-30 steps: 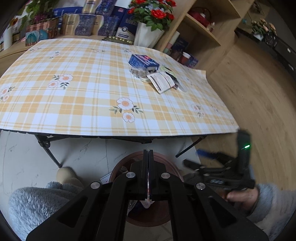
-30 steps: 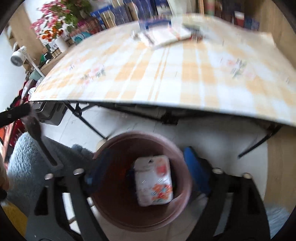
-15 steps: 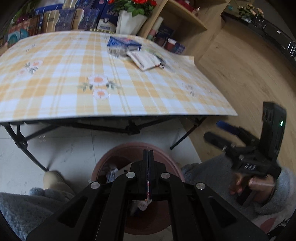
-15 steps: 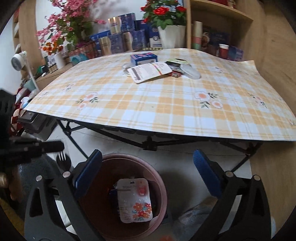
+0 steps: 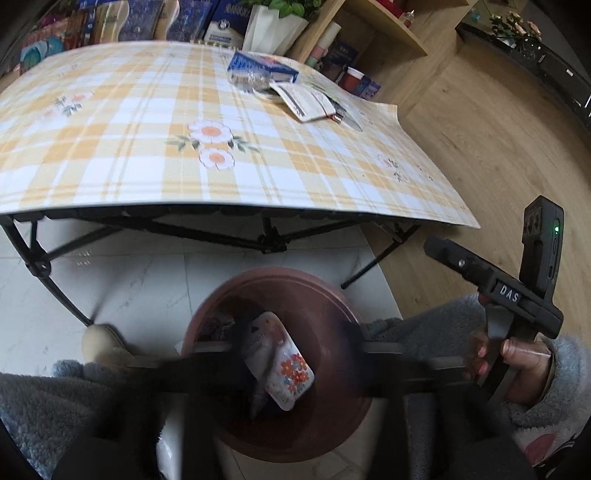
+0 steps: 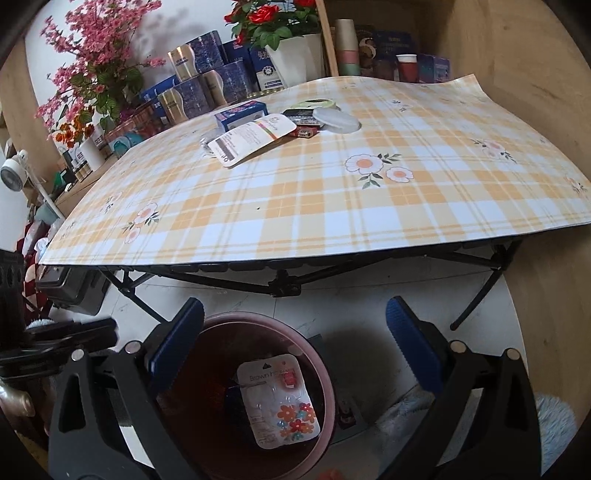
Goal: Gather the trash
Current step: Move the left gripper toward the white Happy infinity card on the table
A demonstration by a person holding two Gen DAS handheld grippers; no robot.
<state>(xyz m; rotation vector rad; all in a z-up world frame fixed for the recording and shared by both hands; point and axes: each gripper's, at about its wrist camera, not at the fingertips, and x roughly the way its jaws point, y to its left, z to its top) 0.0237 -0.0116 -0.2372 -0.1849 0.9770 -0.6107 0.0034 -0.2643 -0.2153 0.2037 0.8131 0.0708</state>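
A brown round bin [image 5: 347, 310] [image 6: 321, 354] stands on the floor in front of the table. A white packet with orange flowers [image 5: 284, 365] [image 6: 280, 402] lies inside it. More trash lies at the table's far side: a blue box [image 5: 262, 66] [image 6: 242, 112], a white printed packet [image 5: 306, 101] [image 6: 251, 140] and a round clear lid [image 6: 338, 120]. My left gripper [image 5: 295, 354] hangs over the bin, blurred, its jaws spread wide apart. My right gripper [image 6: 295, 347] is open and empty above the bin's rim; its body shows in the left wrist view [image 5: 491, 280].
The table has a yellow plaid cloth [image 6: 332, 199] and black folding legs [image 6: 284, 284]. Boxes, tins and flower pots [image 6: 291, 59] line the wall behind it. A wooden shelf [image 5: 388, 33] stands at the right. My slippered foot [image 5: 99, 343] is left of the bin.
My left gripper, shut half a second ago, has sprung open over the bin. My right gripper has risen and tilted up towards the table, staying open.
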